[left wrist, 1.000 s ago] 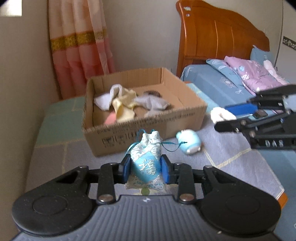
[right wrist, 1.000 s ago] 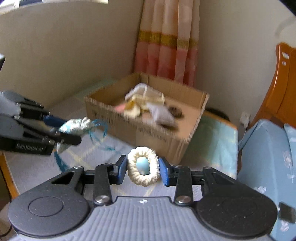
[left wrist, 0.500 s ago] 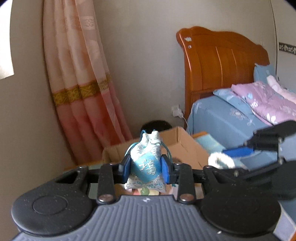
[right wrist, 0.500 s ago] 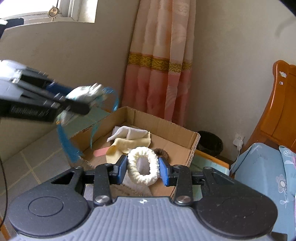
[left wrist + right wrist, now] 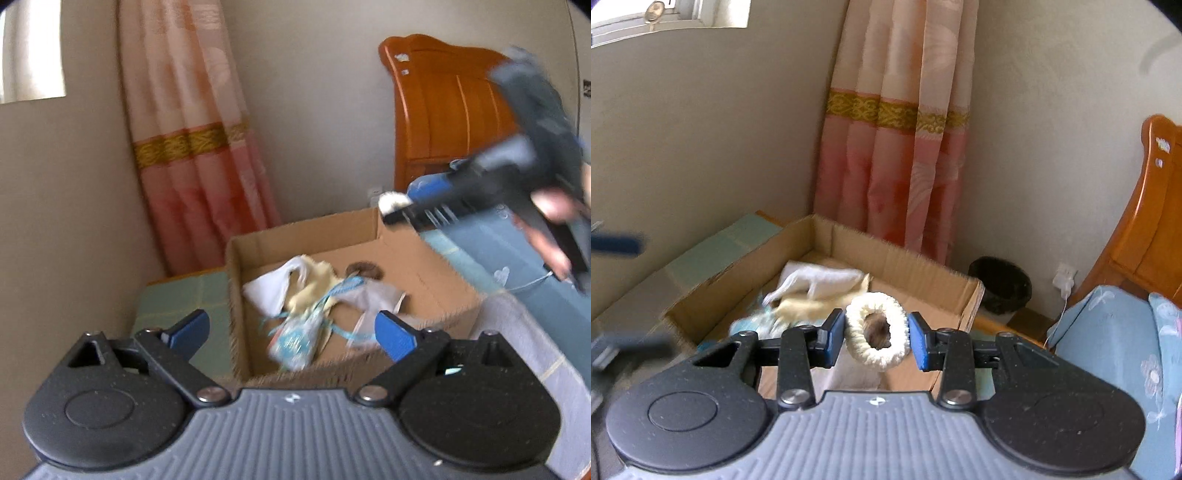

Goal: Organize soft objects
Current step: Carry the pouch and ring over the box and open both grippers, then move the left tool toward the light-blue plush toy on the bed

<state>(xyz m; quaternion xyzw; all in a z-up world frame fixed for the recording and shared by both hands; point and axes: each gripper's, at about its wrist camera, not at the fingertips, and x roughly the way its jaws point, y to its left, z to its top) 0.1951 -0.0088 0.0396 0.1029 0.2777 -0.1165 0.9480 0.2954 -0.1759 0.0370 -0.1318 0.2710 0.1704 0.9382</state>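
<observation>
An open brown cardboard box point(image 5: 436, 266) sits on a surface covered with a pale tiled-pattern cloth point(image 5: 173, 299), in the corner of a room beside a pink curtain with a gold band point(image 5: 192, 144). The left gripper point(image 5: 291, 332) hovers over the near edge of the box, its blue-padded jaws having just been opening — they now stand wide apart with nothing pressed between them. Below that gap, a small blue and white embroidered fabric pouch with thin blue ribbons point(image 5: 295, 338) shows blurred inside the box, next to a heap of white and pale yellow cloths point(image 5: 295, 286). The right gripper point(image 5: 876, 339) is narrow, its blue pads clamped on either side of a fluffy cream-white ring-shaped scrunchie point(image 5: 877, 332), held above the box's near right corner. In the left wrist view a hand point(image 5: 554, 221) grasps that right gripper's handle. Behind stand an orange wooden headboard point(image 5: 443, 114), a bed with blue bedding point(image 5: 1108, 332) and a black waste bin point(image 5: 1001, 284).
</observation>
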